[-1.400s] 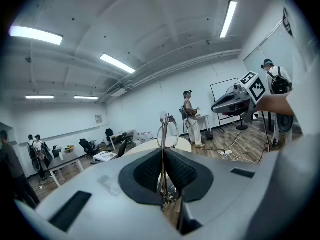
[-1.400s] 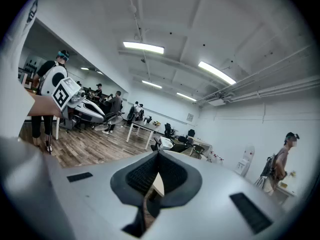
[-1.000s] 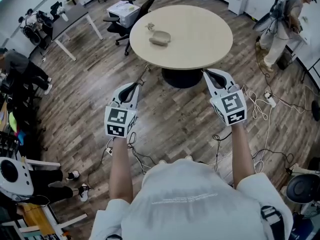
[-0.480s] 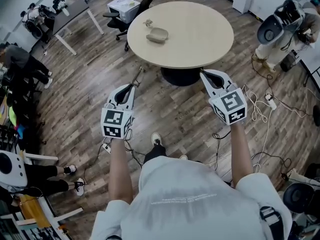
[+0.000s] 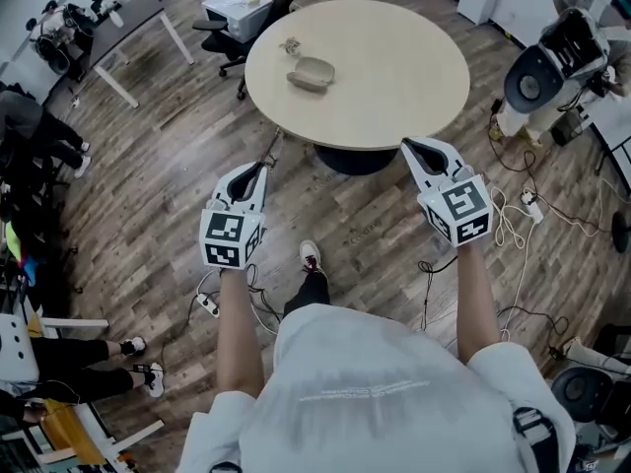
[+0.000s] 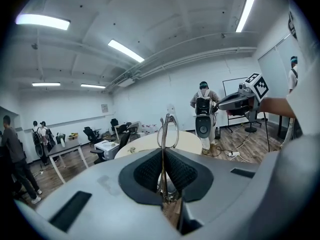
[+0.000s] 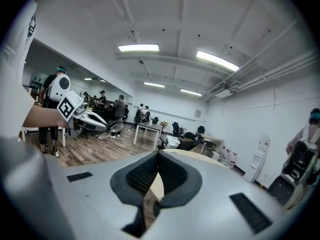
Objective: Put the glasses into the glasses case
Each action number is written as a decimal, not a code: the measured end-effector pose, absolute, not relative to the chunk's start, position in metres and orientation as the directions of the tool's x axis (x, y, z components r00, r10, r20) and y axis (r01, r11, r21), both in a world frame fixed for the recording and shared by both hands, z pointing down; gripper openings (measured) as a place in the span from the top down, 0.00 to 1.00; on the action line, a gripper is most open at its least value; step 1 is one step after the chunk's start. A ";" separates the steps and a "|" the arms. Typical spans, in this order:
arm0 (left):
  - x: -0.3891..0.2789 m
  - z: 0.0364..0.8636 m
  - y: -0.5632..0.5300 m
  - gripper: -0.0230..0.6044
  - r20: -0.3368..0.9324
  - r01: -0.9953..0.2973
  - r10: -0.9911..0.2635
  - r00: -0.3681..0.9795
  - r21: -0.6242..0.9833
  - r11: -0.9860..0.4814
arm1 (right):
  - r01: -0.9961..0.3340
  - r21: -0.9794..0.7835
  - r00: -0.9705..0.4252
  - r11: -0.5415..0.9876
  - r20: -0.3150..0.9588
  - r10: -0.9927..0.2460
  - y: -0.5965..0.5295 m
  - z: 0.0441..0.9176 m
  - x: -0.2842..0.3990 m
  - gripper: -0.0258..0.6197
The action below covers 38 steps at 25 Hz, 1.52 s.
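Currently standing short of the round table [image 5: 414, 77], both grippers held out over the wooden floor [image 5: 148, 185], nothing over the tabletop yet.

Left gripper [image 5: 262, 168]: clamped on the glasses [image 6: 161, 134]. Thin wire frame pinched edge-on between the pads, one lens loop standing up above the jaw tips, pointing ahead toward 12 o'clock.

Right gripper [image 5: 410, 147]: jaws closed together, nothing between them.

Glasses case [image 5: 311, 73]: beige, oval, lying flat on the table's far-left part, well inside the rim. Long axis roughly 9-to-3 o'clock, slightly tilted. Open or closed: cannot tell at this size. Small pale item [image 5: 291, 45] just beyond it at about 11 o'clock; too small to identify.

Key relation: case lies at about 1 o'clock from the left gripper and about 10 o'clock from the right one. Left gripper judged the nearer, with a shorter, almost straight-ahead reach. Frame held along 12–6, so across the case's long axis; likely needs a turn toward 9–3 before lowering in.

Judgement: approach phase, placing not begun. Right gripper free to steady or open the case if needed.
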<state>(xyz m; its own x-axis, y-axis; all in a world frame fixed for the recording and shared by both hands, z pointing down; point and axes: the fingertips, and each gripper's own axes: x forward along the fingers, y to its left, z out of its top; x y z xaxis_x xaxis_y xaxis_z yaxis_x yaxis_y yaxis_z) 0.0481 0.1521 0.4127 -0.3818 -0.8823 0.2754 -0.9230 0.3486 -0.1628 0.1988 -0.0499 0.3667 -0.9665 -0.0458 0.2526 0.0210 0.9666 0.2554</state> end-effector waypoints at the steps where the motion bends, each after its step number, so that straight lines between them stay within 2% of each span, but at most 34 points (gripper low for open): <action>1: 0.033 0.411 0.148 0.92 0.271 -0.924 -0.884 -0.380 -0.162 0.347 | 0.017 0.257 -0.967 0.966 0.251 -0.049 -0.053 0.364 0.185 0.96; 10: -0.086 0.391 0.114 0.92 0.238 -0.933 -0.905 -0.352 -0.166 0.319 | -0.014 0.300 -0.961 0.954 0.260 -0.096 -0.073 0.347 0.081 0.96; 22: -0.189 0.398 0.089 0.92 0.239 -0.948 -0.919 -0.313 -0.131 0.289 | 0.013 0.309 -0.944 0.951 0.316 -0.090 -0.080 0.362 -0.025 0.96; 38: -0.247 0.414 0.048 0.92 0.282 -0.966 -0.927 -0.247 -0.153 0.210 | 0.006 0.239 -0.907 0.971 0.410 -0.096 -0.107 0.406 -0.078 0.96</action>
<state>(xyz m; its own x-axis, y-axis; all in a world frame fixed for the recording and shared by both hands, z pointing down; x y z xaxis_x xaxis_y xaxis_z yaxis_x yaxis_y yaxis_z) -0.2475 0.0484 0.4144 -0.2467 -0.9271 0.2821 -0.9656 0.2105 -0.1526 -0.0784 -0.1066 0.4057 -0.9069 -0.0957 0.4103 0.0057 0.9710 0.2391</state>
